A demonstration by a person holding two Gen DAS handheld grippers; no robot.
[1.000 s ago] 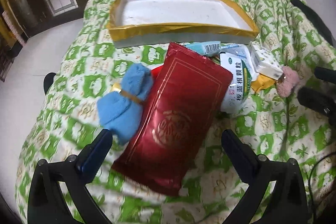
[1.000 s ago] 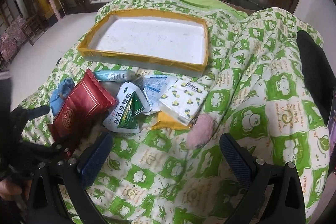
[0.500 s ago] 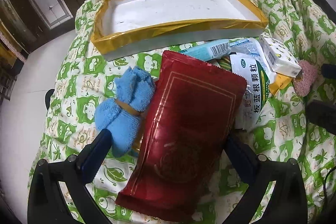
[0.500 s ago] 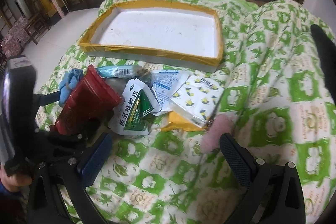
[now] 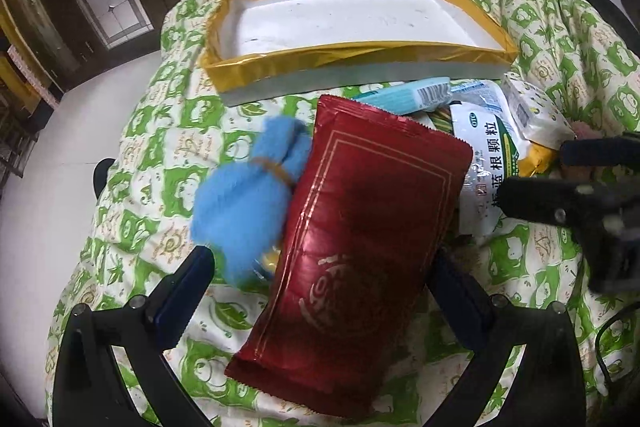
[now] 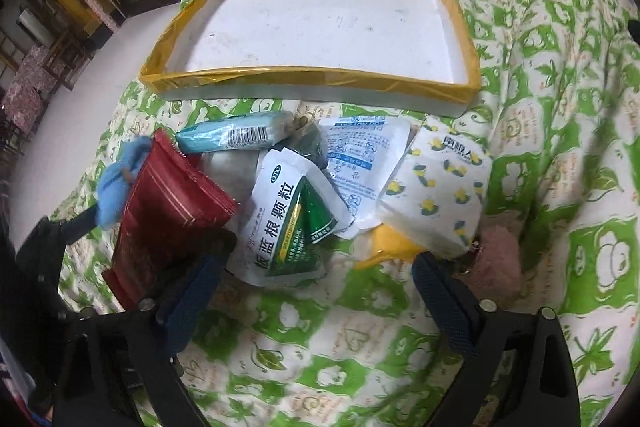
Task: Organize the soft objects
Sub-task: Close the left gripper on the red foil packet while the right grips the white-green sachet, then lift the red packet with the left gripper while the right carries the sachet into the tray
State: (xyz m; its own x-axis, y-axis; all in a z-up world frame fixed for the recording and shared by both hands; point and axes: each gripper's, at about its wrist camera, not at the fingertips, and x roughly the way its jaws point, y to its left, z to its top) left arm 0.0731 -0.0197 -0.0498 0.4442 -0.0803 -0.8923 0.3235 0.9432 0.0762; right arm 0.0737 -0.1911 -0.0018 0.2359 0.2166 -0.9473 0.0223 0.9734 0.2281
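Red pouch (image 5: 360, 263) lies on the green quilt (image 5: 160, 155), just in front of the tray (image 5: 352, 57), long axis running from your left gripper (image 5: 320, 291) up toward the tray's near wall, slightly tilted right. Your left gripper straddles it: jaws wide, one finger each side of the pouch's lower half, pads not visibly pressing. Left hand is clearly the nearer one for it. Blue sock bundle (image 5: 244, 203) sits touching the pouch's left edge, close to your left finger, so it could get caught in the close.

Your right gripper (image 6: 316, 291) hangs over the pile right of the pouch, jaws wide but closing, nothing between them except bare quilt; the white-green sachet (image 6: 288, 223) and yellow packet (image 6: 384, 247) lie just ahead of the tips. Pink fluffy thing (image 6: 500, 259) sits beside its right finger.

Tray looks empty.

Hidden: pouch's bottom end partly cut off, something yellow under the sock, items beneath the sachet pile unreadable. Sock is blurred.
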